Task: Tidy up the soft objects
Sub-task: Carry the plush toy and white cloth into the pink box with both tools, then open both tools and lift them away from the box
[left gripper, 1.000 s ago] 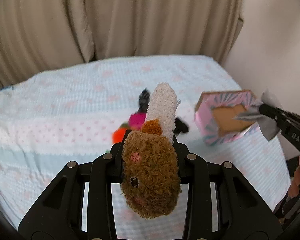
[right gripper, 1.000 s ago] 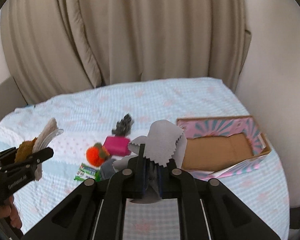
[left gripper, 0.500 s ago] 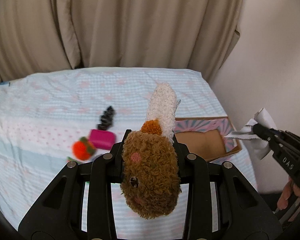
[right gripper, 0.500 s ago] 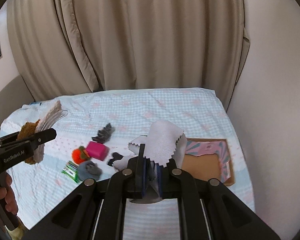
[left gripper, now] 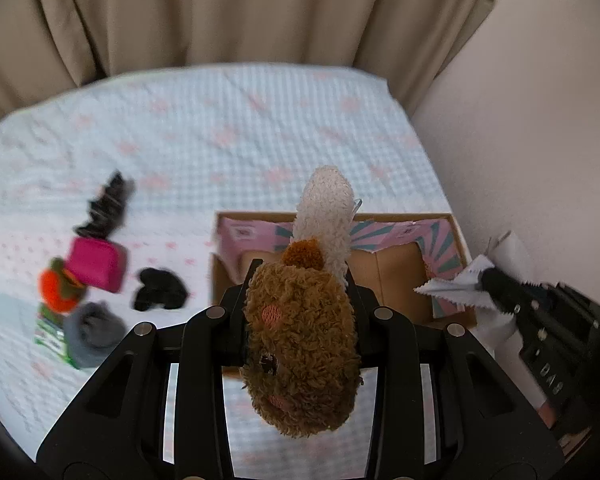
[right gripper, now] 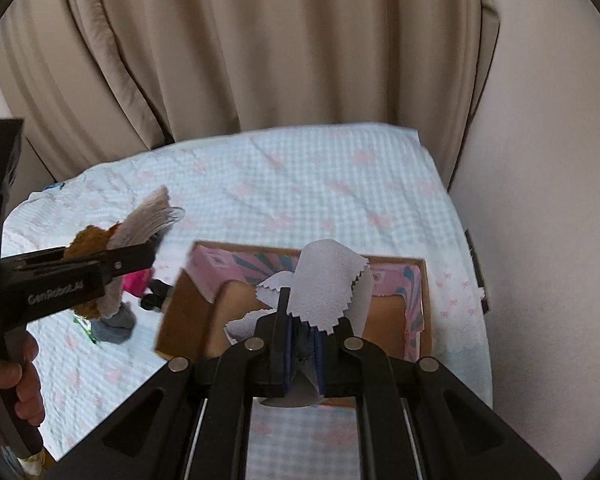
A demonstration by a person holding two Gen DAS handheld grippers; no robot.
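Observation:
My left gripper (left gripper: pixel 300 292) is shut on a brown plush toy (left gripper: pixel 300 340) with a white fuzzy tail, held above the near edge of an open cardboard box (left gripper: pixel 388 276) with pink patterned flaps. My right gripper (right gripper: pixel 304 320) is shut on a grey zigzag-edged cloth (right gripper: pixel 328 280), held over the same box (right gripper: pixel 416 300). The cloth (left gripper: pixel 456 286) shows at the right of the left wrist view, and the plush (right gripper: pixel 100 236) at the left of the right wrist view.
On the pale blue checked bed (left gripper: pixel 240 140) left of the box lie a magenta block (left gripper: pixel 96 264), an orange plush ball (left gripper: pixel 58 288), a grey sock (left gripper: pixel 92 328), a black item (left gripper: pixel 160 290), a dark scrunchie (left gripper: pixel 106 208) and a green packet (left gripper: pixel 50 332). Beige curtains (right gripper: pixel 260 40) and a wall (right gripper: pixel 540 200) border the bed.
Both grippers have moved right and closer to the box, which now sits directly below them. Each keeps hold of its object.

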